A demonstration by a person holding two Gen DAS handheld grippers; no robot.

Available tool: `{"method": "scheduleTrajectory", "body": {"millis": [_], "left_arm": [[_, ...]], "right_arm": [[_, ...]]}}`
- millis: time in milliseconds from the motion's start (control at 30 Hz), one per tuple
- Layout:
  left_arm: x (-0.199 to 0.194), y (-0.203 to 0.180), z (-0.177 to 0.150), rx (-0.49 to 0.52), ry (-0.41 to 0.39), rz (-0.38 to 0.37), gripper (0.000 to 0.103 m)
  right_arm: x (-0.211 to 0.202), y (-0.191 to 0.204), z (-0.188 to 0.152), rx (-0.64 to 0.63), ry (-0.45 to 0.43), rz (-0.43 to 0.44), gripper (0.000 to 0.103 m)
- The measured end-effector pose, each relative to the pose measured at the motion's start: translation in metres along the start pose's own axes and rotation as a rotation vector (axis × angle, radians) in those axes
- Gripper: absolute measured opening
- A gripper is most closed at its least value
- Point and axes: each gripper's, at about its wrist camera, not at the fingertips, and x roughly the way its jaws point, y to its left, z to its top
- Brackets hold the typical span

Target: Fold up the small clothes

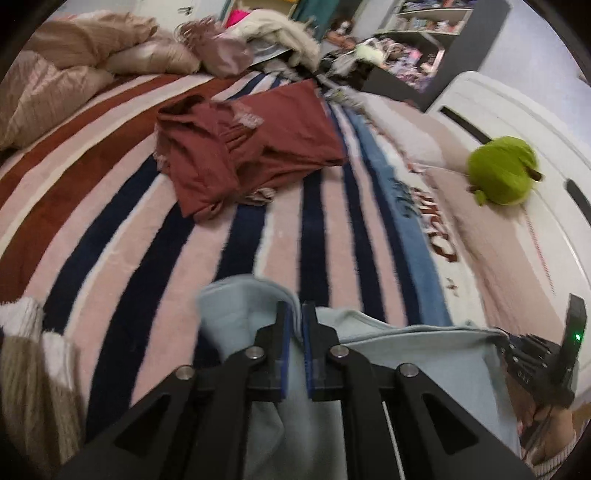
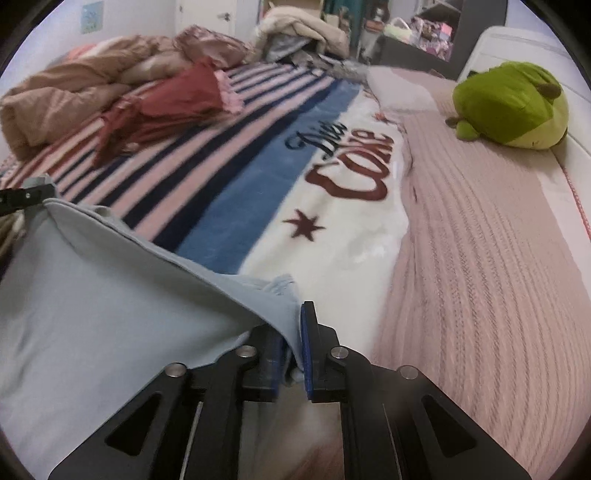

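A light blue garment (image 1: pixel 417 365) hangs stretched between my two grippers above the bed. My left gripper (image 1: pixel 294 314) is shut on one of its corners. My right gripper (image 2: pixel 294 314) is shut on another corner of the light blue garment (image 2: pixel 96 295). The right gripper also shows at the right edge of the left wrist view (image 1: pixel 532 354), and the left gripper shows at the left edge of the right wrist view (image 2: pixel 29 195). A crumpled maroon garment (image 1: pixel 243 147) lies on the striped blanket ahead; it also shows in the right wrist view (image 2: pixel 173 103).
A striped pink, navy and blue blanket (image 1: pixel 184 251) covers the bed. A green plush toy (image 2: pixel 513 107) sits on the pink knitted cover (image 2: pixel 480 277) at the right. Beige bedding (image 1: pixel 74 66) and piled clothes lie at the far end. Shelves (image 1: pixel 424 33) stand beyond.
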Motion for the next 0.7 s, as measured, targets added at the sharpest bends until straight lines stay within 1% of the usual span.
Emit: {"method": "scheduleTrajectory", "body": {"millis": [33,67,100,133,200,233,267,300,333,367,400,467,500,533,567,633,700], "left_arm": [[0.002,0.004,0.002,-0.016,0.004,0.022,0.034],[0.000,0.009,0.004,-0.032,-0.008,0.036,0.046],[-0.003,0.012,0.005,-0.042,-0.021,0.043,0.048],[-0.008,0.015,0.005,-0.044,-0.027,0.047,0.048],[-0.022,0.017,0.002,-0.025,-0.017,0.060,0.051],[-0.030,0.017,-0.001,-0.013,-0.014,0.065,0.055],[-0.037,0.016,-0.005,-0.002,-0.011,0.060,0.063],[-0.049,0.014,-0.014,0.016,-0.007,0.040,0.066],[-0.060,0.012,-0.022,0.034,-0.006,0.017,0.072],[-0.069,0.010,-0.031,0.053,-0.002,-0.005,0.074],[-0.077,0.007,-0.041,0.073,0.002,-0.019,0.076],[-0.092,0.002,-0.068,0.119,0.014,-0.012,0.077],[-0.096,0.001,-0.080,0.138,0.025,-0.007,0.077],[-0.099,0.001,-0.096,0.158,0.040,-0.002,0.077],[-0.099,0.003,-0.106,0.164,0.050,0.005,0.077],[-0.094,0.010,-0.128,0.161,0.089,0.036,0.076],[-0.090,0.018,-0.141,0.140,0.115,0.038,0.069]], "right_arm": [[0.003,-0.003,0.001,0.006,0.015,-0.041,0.020],[0.002,-0.004,0.001,0.002,0.007,-0.076,0.027],[-0.002,-0.006,0.001,-0.005,-0.008,-0.112,0.027],[-0.006,-0.009,0.000,-0.004,-0.015,-0.126,0.027],[-0.017,-0.016,-0.003,0.015,-0.028,-0.108,0.027],[-0.028,-0.019,-0.006,0.026,-0.044,-0.092,0.027],[-0.037,-0.020,-0.008,0.029,-0.057,-0.087,0.030],[-0.049,-0.020,-0.013,0.032,-0.076,-0.072,0.031],[-0.059,-0.018,-0.017,0.033,-0.088,-0.041,0.032],[-0.067,-0.016,-0.023,0.033,-0.096,-0.009,0.036],[-0.079,-0.013,-0.032,0.035,-0.105,0.043,0.039],[-0.092,-0.002,-0.049,0.027,-0.101,0.112,0.052],[-0.099,0.003,-0.063,0.022,-0.092,0.152,0.056],[-0.101,0.007,-0.075,0.025,-0.082,0.184,0.061],[-0.102,0.009,-0.085,0.037,-0.069,0.208,0.066],[-0.099,0.012,-0.111,0.092,-0.029,0.259,0.066],[-0.091,0.011,-0.130,0.142,0.003,0.279,0.066]]}}
